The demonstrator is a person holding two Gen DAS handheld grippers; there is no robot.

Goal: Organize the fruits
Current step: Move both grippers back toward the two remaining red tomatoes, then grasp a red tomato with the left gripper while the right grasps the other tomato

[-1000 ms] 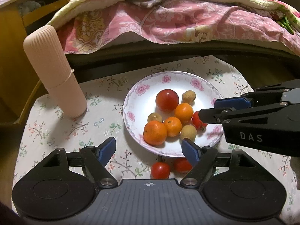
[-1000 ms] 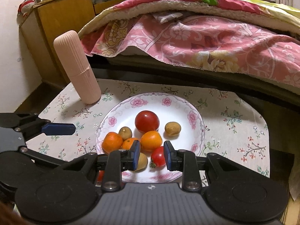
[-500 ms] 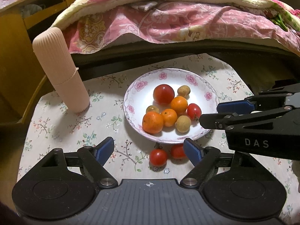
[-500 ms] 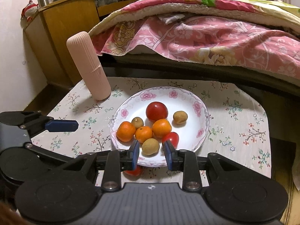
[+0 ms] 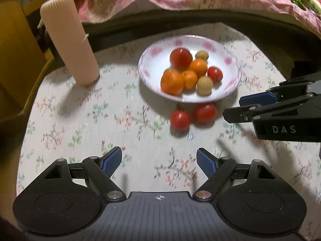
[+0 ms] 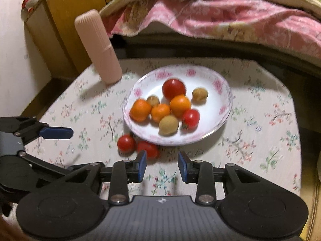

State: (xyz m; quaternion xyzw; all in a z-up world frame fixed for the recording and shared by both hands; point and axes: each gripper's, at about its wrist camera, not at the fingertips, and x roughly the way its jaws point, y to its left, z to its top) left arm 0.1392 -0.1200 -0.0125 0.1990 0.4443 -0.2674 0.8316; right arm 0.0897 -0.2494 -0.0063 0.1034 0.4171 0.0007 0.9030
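A white floral plate (image 5: 152,60) (image 6: 218,108) holds a big red tomato (image 5: 181,56) (image 6: 173,86), oranges (image 5: 172,82) (image 6: 180,105), small brown fruits (image 5: 204,85) (image 6: 168,125) and a small tomato (image 5: 215,74) (image 6: 190,117). Two red tomatoes (image 5: 180,120) (image 6: 126,143) lie on the tablecloth by the plate's near rim. My left gripper (image 5: 159,160) is open and empty, well short of them. My right gripper (image 6: 162,165) is open and empty, just right of the nearer tomato (image 6: 148,149); it also shows in the left wrist view (image 5: 240,108).
A tall ribbed pink cylinder (image 5: 69,40) (image 6: 98,48) stands at the table's back left. A bed with a pink floral quilt (image 6: 220,14) runs behind the table. A wooden cabinet (image 6: 60,30) stands to the left.
Both grippers have drawn back from the plate and risen. The right gripper let go of the small tomato into the plate and opened wider. The two tomatoes on the cloth are now fully in view.
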